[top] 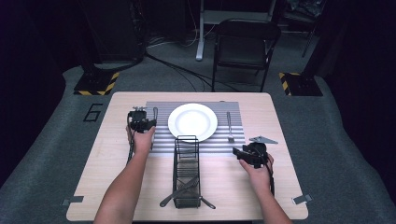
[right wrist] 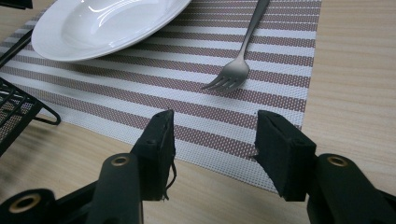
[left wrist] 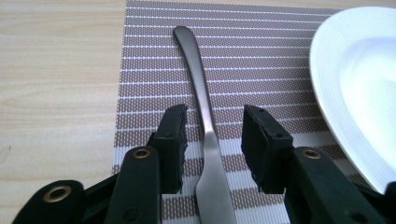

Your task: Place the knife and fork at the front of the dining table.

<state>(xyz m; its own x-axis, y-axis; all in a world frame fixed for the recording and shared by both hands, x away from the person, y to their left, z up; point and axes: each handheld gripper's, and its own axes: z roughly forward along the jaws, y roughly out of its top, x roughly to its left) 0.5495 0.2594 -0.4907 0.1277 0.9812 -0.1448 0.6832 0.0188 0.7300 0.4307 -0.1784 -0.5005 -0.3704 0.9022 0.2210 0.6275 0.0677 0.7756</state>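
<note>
Now we note the knife lying flat on the striped placemat, between the jaws of the left gripper but with a clear gap to each pad; we read the gripper as parted and not gripping. The knife's long axis runs straight away from the gripper along its pointing line, handle end far, broader end passing under the gripper body. Just off the gripper's right jaw sits the white plate, near but not touching the knife. Our judgement: the left hand is by far the nearer one. Any re-grasp would close across the knife's narrow width.

The right gripper hovers over the near placemat edge, jaws moderately apart and empty. The fork lies ahead of it. A wire basket stands on the bench between our hands.
</note>
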